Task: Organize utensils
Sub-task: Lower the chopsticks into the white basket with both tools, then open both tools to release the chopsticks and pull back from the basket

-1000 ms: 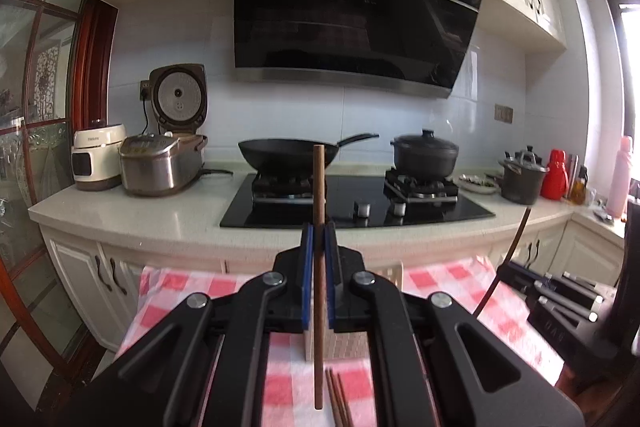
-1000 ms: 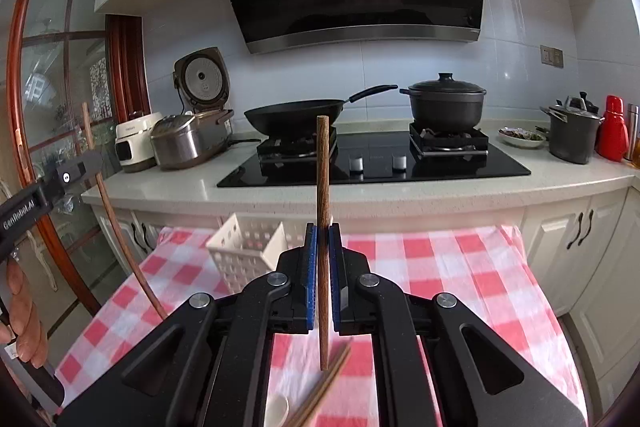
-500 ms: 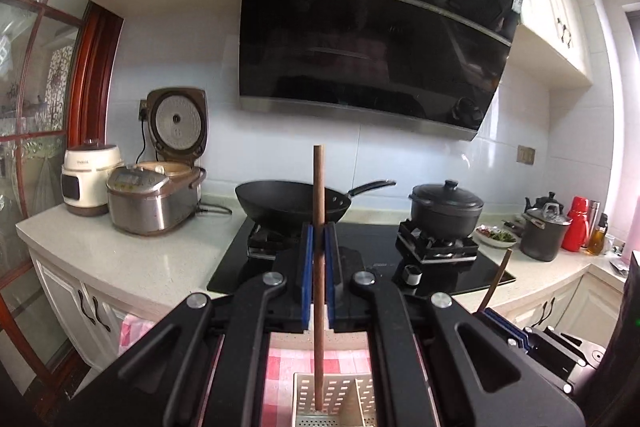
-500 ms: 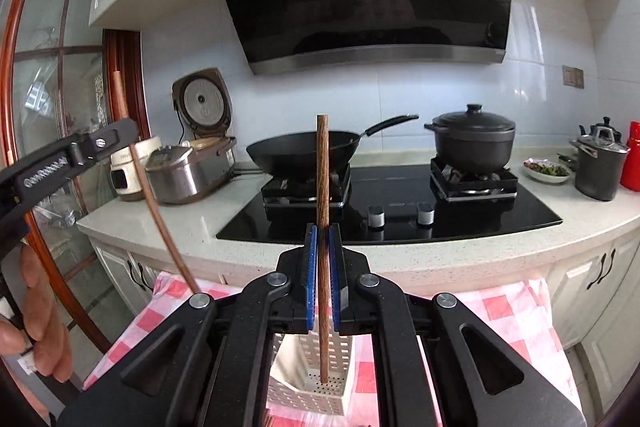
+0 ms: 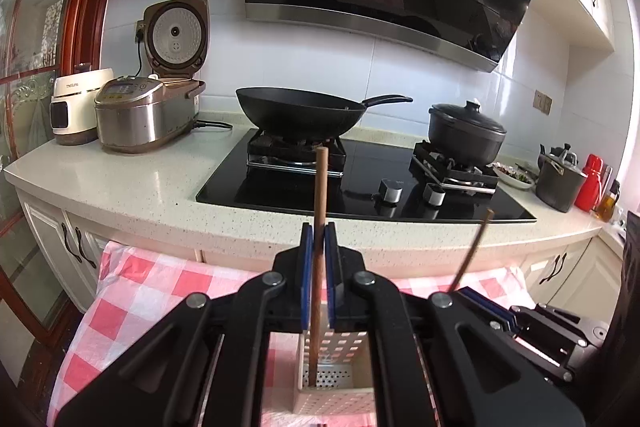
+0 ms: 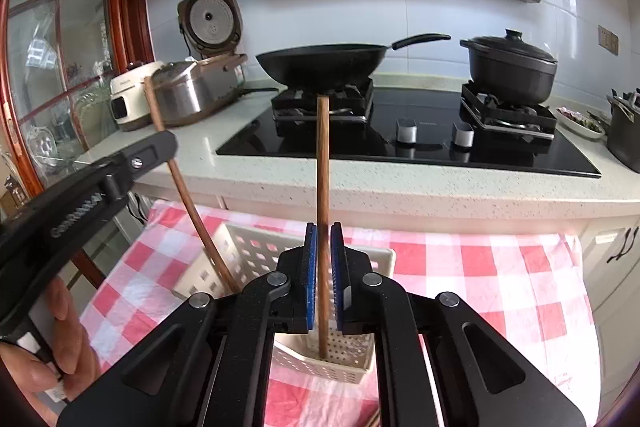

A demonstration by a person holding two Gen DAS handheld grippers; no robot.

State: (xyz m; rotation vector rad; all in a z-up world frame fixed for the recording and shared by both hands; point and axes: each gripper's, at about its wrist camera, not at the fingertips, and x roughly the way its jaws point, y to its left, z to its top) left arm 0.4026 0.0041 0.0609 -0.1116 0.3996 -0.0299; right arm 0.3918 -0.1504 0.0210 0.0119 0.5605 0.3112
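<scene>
My left gripper (image 5: 316,247) is shut on a brown wooden chopstick (image 5: 320,211), held upright with its lower end down inside the white perforated basket (image 5: 332,393). My right gripper (image 6: 322,247) has a second chopstick (image 6: 322,163) upright between its blue pads, with a small gap showing on the right side; its lower end rests on the floor of the basket (image 6: 256,255). In the right wrist view the left gripper (image 6: 164,143) and its chopstick (image 6: 188,199) lean in from the left. The right gripper's chopstick shows in the left wrist view (image 5: 472,251).
The basket stands on a red and white checked cloth (image 6: 480,275) in front of a counter (image 5: 140,187). A hob with a wok (image 5: 300,111) and a lidded pot (image 5: 466,133) lies behind. Rice cookers (image 5: 136,115) stand at the left.
Both grippers have moved over the basket and come down, so each chopstick's lower end now sits inside it. The right gripper's jaws look slightly parted now.
</scene>
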